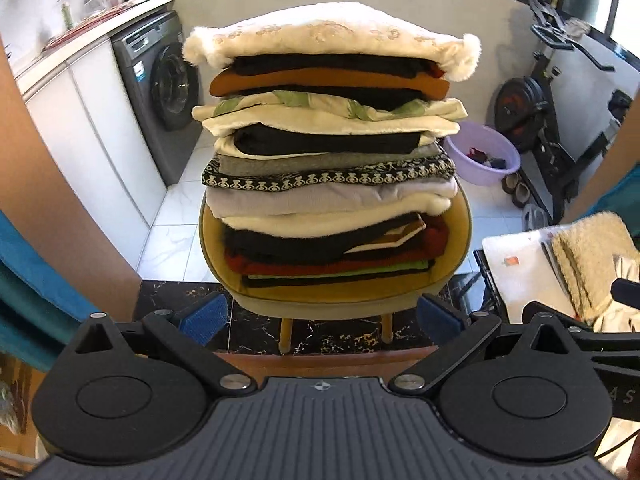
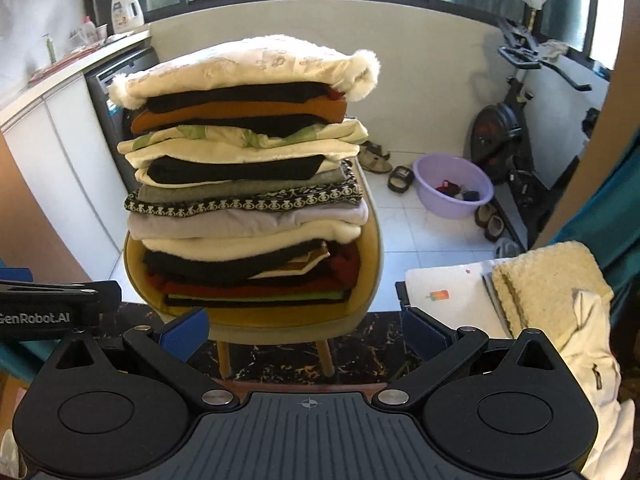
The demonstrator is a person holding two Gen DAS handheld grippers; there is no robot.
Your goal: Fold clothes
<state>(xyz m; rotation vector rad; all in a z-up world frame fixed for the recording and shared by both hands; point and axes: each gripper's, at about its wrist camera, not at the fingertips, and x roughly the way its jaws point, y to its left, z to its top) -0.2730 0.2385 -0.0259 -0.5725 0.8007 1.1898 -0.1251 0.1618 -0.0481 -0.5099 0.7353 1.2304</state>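
The stack point(image 1: 328, 168) is soft cloth: knits, fleece, a fluffy cream top piece point(image 1: 332, 36). The chair point(image 1: 340, 300) looks matt, perhaps velvet, on wooden legs. Basin point(image 2: 452, 184): smooth plastic. Floor point(image 2: 280, 360): glossy marble. Gripper pads point(image 2: 184, 332): rough blue.

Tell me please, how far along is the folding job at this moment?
Done: a tall stack of folded clothes sits on the chair, topped by a fluffy white piece. In hand: nothing; the left gripper and right gripper are both open and empty. Left: a white garment and a cream fuzzy piece at the right.
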